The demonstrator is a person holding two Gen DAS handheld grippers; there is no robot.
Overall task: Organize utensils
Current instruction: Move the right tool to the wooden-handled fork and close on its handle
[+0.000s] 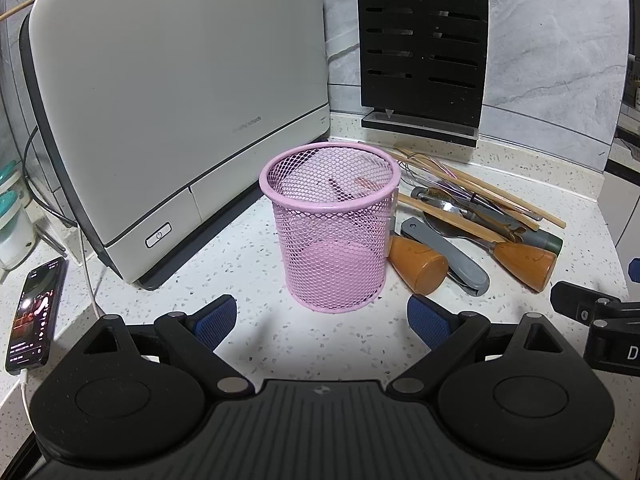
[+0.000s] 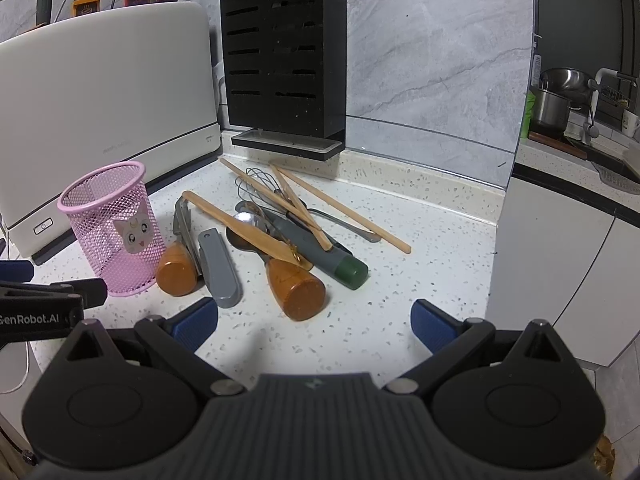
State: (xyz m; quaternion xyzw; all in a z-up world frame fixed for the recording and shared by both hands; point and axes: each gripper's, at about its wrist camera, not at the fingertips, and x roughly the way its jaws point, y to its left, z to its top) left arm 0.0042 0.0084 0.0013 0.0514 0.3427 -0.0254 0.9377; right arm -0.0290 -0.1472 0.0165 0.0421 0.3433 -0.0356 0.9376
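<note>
A pink mesh cup (image 1: 331,224) stands upright on the speckled counter, empty; it also shows in the right wrist view (image 2: 114,228) with a cat sticker. Right of it lies a pile of utensils (image 2: 276,232): two tools with brown wooden handles (image 2: 298,288), a grey-handled tool (image 2: 220,268), a whisk with a grey and green handle (image 2: 320,254), a spoon and wooden chopsticks (image 2: 344,210). My left gripper (image 1: 324,322) is open and empty, just in front of the cup. My right gripper (image 2: 316,322) is open and empty, just in front of the pile.
A large white appliance (image 1: 168,112) stands left of the cup. A black knife block (image 1: 422,40) stands against the back wall. A phone (image 1: 34,316) lies on a cable at the left counter edge. A white cabinet (image 2: 560,264) bounds the counter's right side.
</note>
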